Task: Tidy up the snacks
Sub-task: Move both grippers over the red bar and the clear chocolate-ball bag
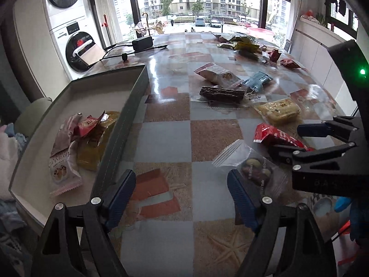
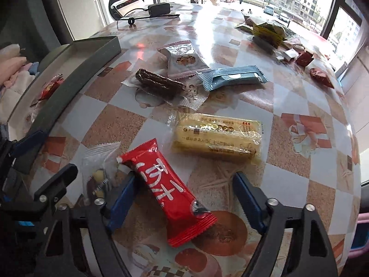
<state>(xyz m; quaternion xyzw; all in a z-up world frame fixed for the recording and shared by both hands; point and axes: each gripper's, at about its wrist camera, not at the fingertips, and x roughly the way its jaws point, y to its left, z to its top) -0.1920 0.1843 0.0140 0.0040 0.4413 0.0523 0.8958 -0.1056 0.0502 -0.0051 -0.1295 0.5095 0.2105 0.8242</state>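
Note:
A grey box [image 1: 129, 106] with a white inside stands at the table's left and holds several snack packs [image 1: 76, 143]. My left gripper [image 1: 182, 198] is open and empty, just right of the box wall. A clear pack of nuts [image 1: 249, 166] lies by its right finger. My right gripper [image 2: 184, 198] is open around a red snack bar [image 2: 166, 184] lying on the table; it also shows in the left wrist view [image 1: 297, 143]. Beyond lie a yellow cake pack [image 2: 219, 136], a brown wafer [image 2: 159, 83], a blue pack [image 2: 230, 78] and a pink cookie pack [image 2: 184, 60].
More snacks [image 2: 267, 32] are piled at the table's far right. A black power adapter [image 1: 143, 42] with cable lies at the far left edge. A washing machine [image 1: 69, 23] stands behind the table. The checkered tablecloth [image 1: 166, 124] covers the table.

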